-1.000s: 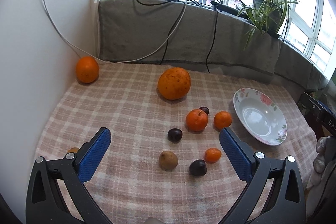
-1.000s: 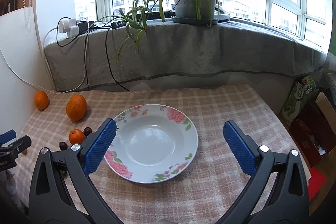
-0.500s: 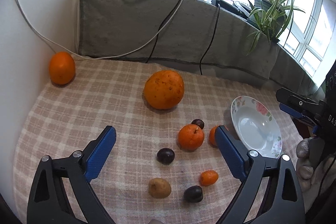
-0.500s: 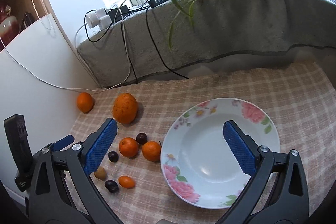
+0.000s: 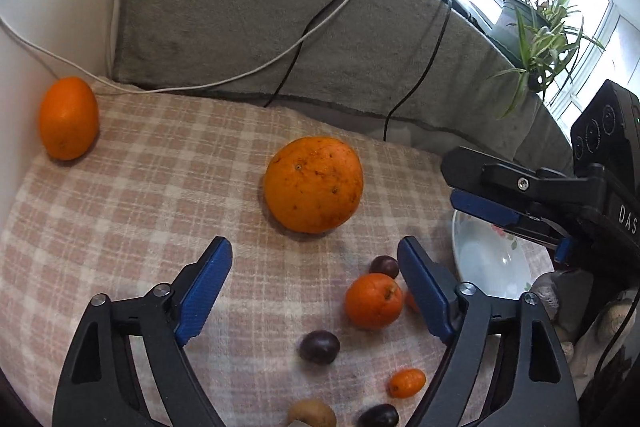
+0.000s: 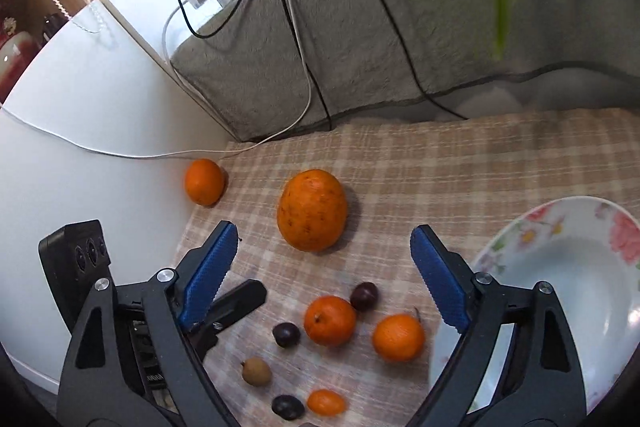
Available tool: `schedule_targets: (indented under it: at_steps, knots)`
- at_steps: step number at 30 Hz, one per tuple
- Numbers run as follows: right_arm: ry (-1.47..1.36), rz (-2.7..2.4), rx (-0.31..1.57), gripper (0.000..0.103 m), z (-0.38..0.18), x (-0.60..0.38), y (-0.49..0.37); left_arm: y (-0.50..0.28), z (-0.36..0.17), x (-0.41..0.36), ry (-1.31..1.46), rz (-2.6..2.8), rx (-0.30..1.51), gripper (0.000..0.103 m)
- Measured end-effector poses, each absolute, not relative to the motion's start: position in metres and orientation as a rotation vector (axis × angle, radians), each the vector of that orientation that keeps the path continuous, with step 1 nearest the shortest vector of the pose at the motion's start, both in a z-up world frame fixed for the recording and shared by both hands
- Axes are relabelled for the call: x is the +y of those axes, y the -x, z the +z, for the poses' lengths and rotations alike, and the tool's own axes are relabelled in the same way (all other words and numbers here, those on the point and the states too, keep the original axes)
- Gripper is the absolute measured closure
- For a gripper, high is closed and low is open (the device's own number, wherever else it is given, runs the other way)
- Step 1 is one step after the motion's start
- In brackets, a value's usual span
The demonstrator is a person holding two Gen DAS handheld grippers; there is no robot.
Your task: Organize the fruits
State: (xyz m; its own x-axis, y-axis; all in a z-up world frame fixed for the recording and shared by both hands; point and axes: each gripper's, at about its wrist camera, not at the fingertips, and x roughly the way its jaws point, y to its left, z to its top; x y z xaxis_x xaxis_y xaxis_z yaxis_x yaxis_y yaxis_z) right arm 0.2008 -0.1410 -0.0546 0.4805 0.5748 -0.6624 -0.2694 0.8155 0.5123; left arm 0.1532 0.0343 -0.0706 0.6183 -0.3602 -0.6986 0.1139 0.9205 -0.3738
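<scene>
A checked cloth covers the table (image 6: 460, 163). The large orange (image 6: 312, 209) sits near its middle. Nearer the cameras than that orange lie two small oranges (image 6: 329, 320), dark plums (image 6: 286, 334), a kumquat (image 6: 326, 401) and a brown fruit (image 6: 256, 371). A flowered plate (image 6: 560, 267) lies to its right, another orange (image 6: 204, 181) far left by the wall. The left gripper (image 5: 316, 285) and right gripper (image 6: 324, 279) have just been closing, jaws apart, holding nothing.
</scene>
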Motion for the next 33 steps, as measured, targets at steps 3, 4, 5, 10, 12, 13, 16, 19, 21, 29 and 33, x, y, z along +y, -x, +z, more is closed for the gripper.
schedule_targets:
  at_steps: [3,4,5,10,12,13,16,19,21,29,33]
  knots:
    - [-0.405,0.551,0.976,0.019,-0.060,-0.134,-0.212,-0.161,-0.074,0.033,0.301,-0.295,0.875,0.021]
    - [-0.410,0.553,0.985,0.019,-0.063,-0.132,-0.216,-0.163,-0.074,0.032,0.293,-0.290,0.873,0.023]
    - [-0.413,0.552,0.993,0.019,-0.065,-0.129,-0.220,-0.165,-0.074,0.030,0.278,-0.288,0.868,0.023]
    - [-0.436,0.549,1.035,0.020,-0.075,-0.121,-0.233,-0.181,-0.082,0.031,0.286,-0.297,0.885,0.024]
    - [-0.442,0.548,1.042,0.020,-0.077,-0.118,-0.238,-0.186,-0.084,0.032,0.298,-0.304,0.892,0.027]
    - [-0.440,0.543,1.047,0.020,-0.079,-0.116,-0.240,-0.189,-0.085,0.033,0.306,-0.309,0.896,0.028]
    - [-0.434,0.543,1.066,0.020,-0.084,-0.110,-0.246,-0.194,-0.089,0.033,0.331,-0.332,0.914,0.028]
    - [-0.424,0.545,1.077,0.020,-0.088,-0.103,-0.251,-0.198,-0.092,0.033,0.341,-0.343,0.923,0.028]
    - [-0.420,0.546,1.083,0.020,-0.090,-0.097,-0.254,-0.202,-0.095,0.034,0.348,-0.342,0.933,0.028]
    - [-0.417,0.537,1.107,0.035,-0.097,-0.092,-0.259,-0.207,-0.099,0.035,0.385,-0.359,0.950,0.038]
    - [-0.416,0.521,1.105,0.046,-0.097,-0.096,-0.257,-0.206,-0.097,0.034,0.375,-0.353,0.949,0.039]
